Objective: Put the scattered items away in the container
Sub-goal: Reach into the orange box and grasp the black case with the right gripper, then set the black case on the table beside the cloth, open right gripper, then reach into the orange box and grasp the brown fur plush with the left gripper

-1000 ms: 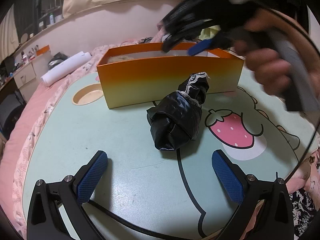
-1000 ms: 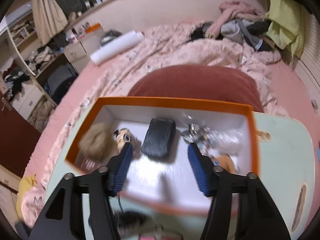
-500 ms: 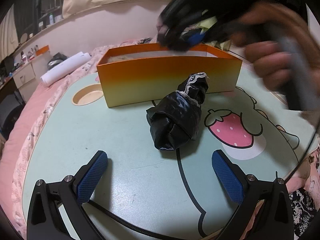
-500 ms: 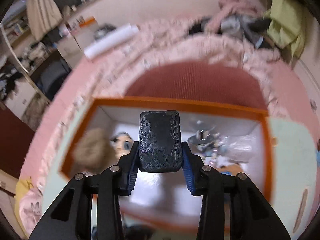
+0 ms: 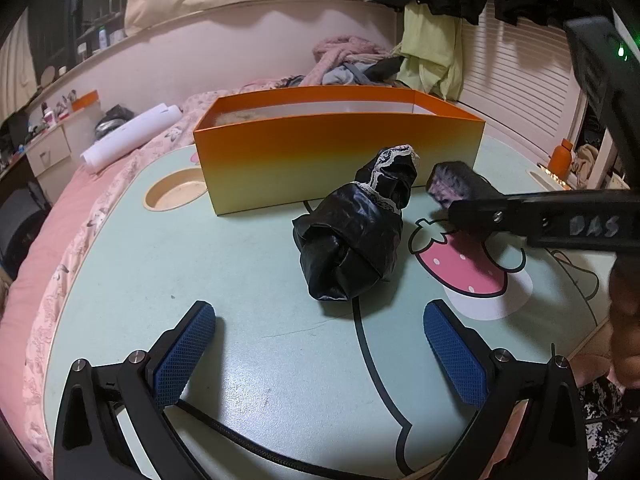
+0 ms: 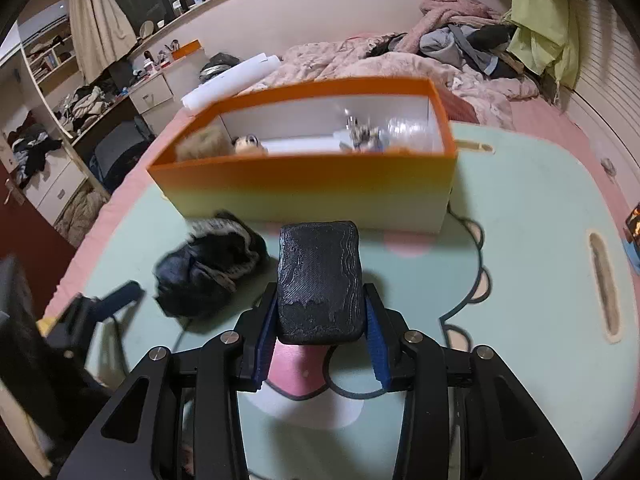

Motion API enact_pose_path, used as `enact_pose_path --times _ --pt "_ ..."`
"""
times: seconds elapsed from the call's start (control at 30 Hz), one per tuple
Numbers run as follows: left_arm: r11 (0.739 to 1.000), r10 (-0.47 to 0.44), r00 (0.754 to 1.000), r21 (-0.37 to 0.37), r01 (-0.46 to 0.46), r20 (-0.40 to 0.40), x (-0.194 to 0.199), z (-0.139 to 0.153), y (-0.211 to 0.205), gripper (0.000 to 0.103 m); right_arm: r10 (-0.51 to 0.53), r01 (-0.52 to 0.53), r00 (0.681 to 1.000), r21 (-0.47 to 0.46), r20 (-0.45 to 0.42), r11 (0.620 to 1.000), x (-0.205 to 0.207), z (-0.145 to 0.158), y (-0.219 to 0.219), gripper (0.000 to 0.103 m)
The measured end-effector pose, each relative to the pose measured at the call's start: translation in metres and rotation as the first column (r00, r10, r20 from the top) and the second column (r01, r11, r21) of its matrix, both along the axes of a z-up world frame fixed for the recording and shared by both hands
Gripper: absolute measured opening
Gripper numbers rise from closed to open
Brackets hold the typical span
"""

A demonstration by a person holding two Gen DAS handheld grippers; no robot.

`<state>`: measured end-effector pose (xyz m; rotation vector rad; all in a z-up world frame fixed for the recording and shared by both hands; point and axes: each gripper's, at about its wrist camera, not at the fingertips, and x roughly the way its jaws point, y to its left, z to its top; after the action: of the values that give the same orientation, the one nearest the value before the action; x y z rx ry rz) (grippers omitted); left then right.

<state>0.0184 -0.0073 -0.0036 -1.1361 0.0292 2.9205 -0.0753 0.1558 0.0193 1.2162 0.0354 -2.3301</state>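
Above the surface [image 6: 540, 280] the right claw [image 6: 320, 340] grips a black pad [image 6: 320, 280] while the left claw [image 5: 320, 354] gapes empty; a slack pinch could drop it short of the orange box [image 6: 304, 184].

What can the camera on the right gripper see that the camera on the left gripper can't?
Only the right view looks into the orange box: a fuzzy brown thing and clear plastic lie inside. Only the left view shows the round cup hole in the table and the orange bottle. Both show the box, the black bundle and the black pouch clamped in the right gripper.
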Motion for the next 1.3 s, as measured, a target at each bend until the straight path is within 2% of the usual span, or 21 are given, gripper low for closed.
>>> enact_pose_path --times 0.1,0.17,0.2,0.23,0.3,0.4,0.6,0.67,0.7,0.77,0.83,1.0,1.07,1.17,1.23,1.3 --pt "1.000 0.000 1.000 0.000 0.000 0.000 0.000 0.000 0.000 0.103 -0.032 0.033 0.998 0.009 -0.062 0.999 0.003 0.003 0.000 0.045" --pt "1.000 0.000 1.000 0.000 0.000 0.000 0.000 0.000 0.000 0.103 -0.047 0.046 0.990 -0.009 -0.132 0.999 0.012 0.015 0.004 0.064" --pt "1.000 0.000 1.000 0.000 0.000 0.000 0.000 0.000 0.000 0.103 -0.055 0.053 0.984 -0.016 -0.170 0.998 0.018 0.019 0.005 0.080" --pt "1.000 0.000 1.000 0.000 0.000 0.000 0.000 0.000 0.000 0.103 -0.059 0.055 0.977 -0.021 -0.203 0.998 0.024 0.022 0.006 0.084" --pt "1.000 0.000 1.000 0.000 0.000 0.000 0.000 0.000 0.000 0.103 -0.037 0.035 0.968 -0.012 -0.248 0.999 0.034 0.023 0.011 0.084" --pt "1.000 0.000 1.000 0.000 0.000 0.000 -0.001 0.000 0.000 0.103 0.003 0.003 0.974 0.026 -0.225 1.000 0.043 0.013 0.012 0.084" --pt "1.000 0.000 1.000 0.000 0.000 0.000 0.000 0.000 -0.001 0.103 0.006 0.009 0.978 0.072 -0.207 0.997 0.051 -0.006 0.024 0.084" --pt "1.000 0.000 1.000 0.000 0.000 0.001 0.000 0.000 -0.001 0.103 -0.006 0.023 0.985 0.092 -0.171 0.995 0.047 -0.016 0.025 0.084" --pt "1.000 -0.001 1.000 -0.002 0.001 0.000 0.000 0.000 -0.001 0.103 -0.015 0.031 0.990 0.111 -0.142 0.993 0.044 -0.025 0.025 0.087" --pt "1.000 -0.001 1.000 -0.001 0.001 0.000 0.000 0.000 -0.001 0.103 -0.016 0.039 0.984 0.127 -0.178 0.991 0.044 -0.027 0.025 0.091" --pt "1.000 -0.001 1.000 -0.002 0.001 0.000 0.000 0.000 0.000 0.103 -0.014 0.037 0.983 0.124 -0.184 0.992 0.041 -0.029 0.027 0.101" --pt "1.000 -0.006 0.999 -0.006 0.006 0.034 -0.002 0.002 -0.001 0.103 -0.020 0.042 0.980 0.109 -0.199 0.993 0.039 -0.029 0.032 0.103" --pt "1.000 -0.007 0.999 -0.004 0.007 0.033 -0.003 0.010 -0.005 0.103 -0.020 0.042 0.980 0.107 -0.199 0.993 0.038 -0.030 0.034 0.103" --pt "1.000 -0.012 1.000 0.012 0.012 -0.023 -0.008 0.040 -0.015 0.103 -0.019 0.041 0.980 0.109 -0.199 0.993 0.039 -0.030 0.034 0.103" --pt "1.000 -0.022 0.999 0.013 0.022 -0.031 -0.022 0.064 -0.021 0.099 -0.019 0.041 0.980 0.109 -0.199 0.993 0.039 -0.030 0.034 0.103" --pt "1.000 -0.023 1.000 0.021 0.023 0.002 -0.043 0.081 -0.028 0.082 -0.019 0.041 0.980 0.109 -0.199 0.993 0.040 -0.030 0.034 0.103"
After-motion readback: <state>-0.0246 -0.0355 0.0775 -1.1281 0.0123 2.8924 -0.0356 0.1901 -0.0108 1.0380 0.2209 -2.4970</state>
